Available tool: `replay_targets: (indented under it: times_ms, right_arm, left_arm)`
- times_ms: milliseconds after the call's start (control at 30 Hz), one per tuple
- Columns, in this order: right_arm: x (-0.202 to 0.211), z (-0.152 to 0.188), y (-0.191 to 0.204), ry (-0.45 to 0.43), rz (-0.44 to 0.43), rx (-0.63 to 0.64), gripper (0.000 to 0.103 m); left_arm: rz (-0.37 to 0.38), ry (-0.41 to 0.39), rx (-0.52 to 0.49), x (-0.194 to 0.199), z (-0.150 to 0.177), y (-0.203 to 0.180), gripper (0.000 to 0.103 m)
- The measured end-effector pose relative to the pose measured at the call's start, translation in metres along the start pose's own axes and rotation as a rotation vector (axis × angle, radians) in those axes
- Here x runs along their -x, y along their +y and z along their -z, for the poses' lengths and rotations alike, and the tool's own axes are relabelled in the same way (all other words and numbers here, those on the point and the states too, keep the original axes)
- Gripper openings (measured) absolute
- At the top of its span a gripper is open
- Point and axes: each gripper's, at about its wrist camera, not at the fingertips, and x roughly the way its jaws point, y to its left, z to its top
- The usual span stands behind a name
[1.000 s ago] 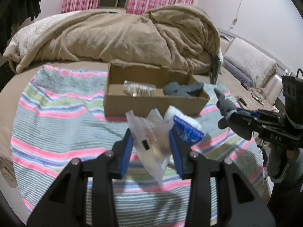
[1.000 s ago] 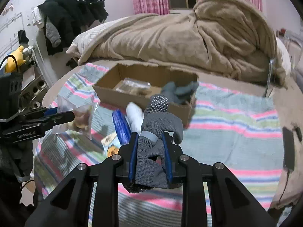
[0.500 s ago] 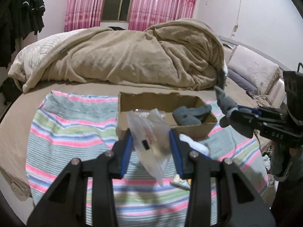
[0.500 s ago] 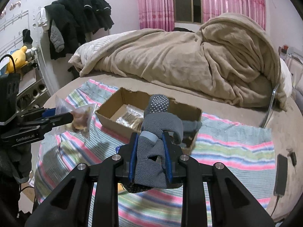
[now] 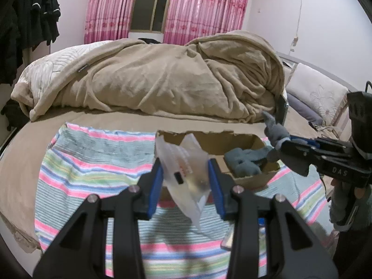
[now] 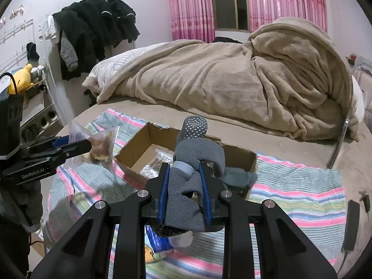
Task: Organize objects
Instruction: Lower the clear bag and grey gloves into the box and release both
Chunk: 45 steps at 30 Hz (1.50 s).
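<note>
My left hand-held gripper (image 5: 186, 181) is partly closed, its blue pads pinching a clear plastic bag (image 5: 186, 174) that stands up between them and hangs below. In the right wrist view that bag (image 6: 102, 146) shows brownish contents I cannot identify. My right hand-held gripper (image 6: 183, 190) is closed to a narrow gap on a grey knit glove (image 6: 186, 186); one dotted finger of it sticks up above the pads and the cuff bunches below.

Both held things hang in the air just in front of an open cardboard box (image 5: 253, 144), which sits on a striped cloth (image 5: 93, 162) in pink, green, grey and white. The bag is near the box's left side, the glove over its near wall. Inside the box lie a second grey glove (image 5: 244, 160) at the right and a clear packet (image 6: 155, 162) on the floor of the box. On the cloth below my right hand-held gripper lies a blue packet with a yellow cartoon figure (image 6: 153, 251).

The cloth is spread on a bed (image 6: 290, 144). Behind the box a tan blanket (image 5: 162, 81) is heaped across the bed. Beyond it pink curtains (image 5: 204, 9) frame a dark window. Dark jackets (image 6: 93, 30) hang on the wall to the left, with a yellow soft toy (image 6: 21, 79) on a shelf below them. A pale pillow (image 5: 323, 93) sits at the right.
</note>
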Motion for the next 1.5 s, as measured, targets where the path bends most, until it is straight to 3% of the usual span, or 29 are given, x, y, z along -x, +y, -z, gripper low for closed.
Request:
replay_targets:
  times_ms: [700,933,1200,1500]
  right_arm:
    - [-0.077,-0.008,-0.016,0.051,-0.024,-0.062,0.027]
    - [-0.107,0.001,-0.026,0.113,-0.082,-0.122,0.027]
    - [-0.124,0.014,-0.028,0.161,-0.080,-0.132,0.027]
    - [-0.126,0.018,-0.028,0.161,-0.083,-0.144,0.027]
  left_arm:
    - [-0.044,0.052,-0.031,-0.069,-0.010,0.004,0.039]
    - [-0.052,0.110,-0.037,-0.095,-0.005,0.006,0.040]
    - [-0.149,0.133,-0.100,-0.105,-0.001,0.003,0.040]
    - [-0.159,0.138,-0.092,-0.095,-0.005,0.004,0.040]
